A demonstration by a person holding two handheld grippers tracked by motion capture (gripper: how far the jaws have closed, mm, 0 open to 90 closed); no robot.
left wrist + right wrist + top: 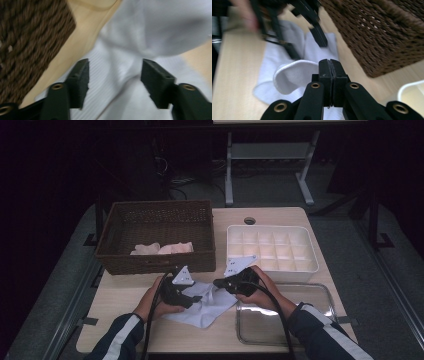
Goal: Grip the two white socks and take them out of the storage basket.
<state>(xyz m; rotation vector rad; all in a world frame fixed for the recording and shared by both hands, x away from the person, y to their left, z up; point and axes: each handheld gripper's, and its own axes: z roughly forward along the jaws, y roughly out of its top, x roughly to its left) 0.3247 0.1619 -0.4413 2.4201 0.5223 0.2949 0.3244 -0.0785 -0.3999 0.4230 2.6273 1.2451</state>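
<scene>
Two grippers working one white sock on the table, in front of the basket.

Left gripper [113, 83] parted, jaws astride the sock [120, 75], not pinching. Right gripper [329, 65] clenched on a raised fold of it, as far as I can tell. Sock lies between both hands, long axis roughly across the table. One basket [150, 265], one divided tray [272, 247], one clear dish [320, 292].

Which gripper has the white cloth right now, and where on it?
Right gripper pinches a raised fold at the white cloth's edge. Left gripper is open over it, holding nothing.
</scene>
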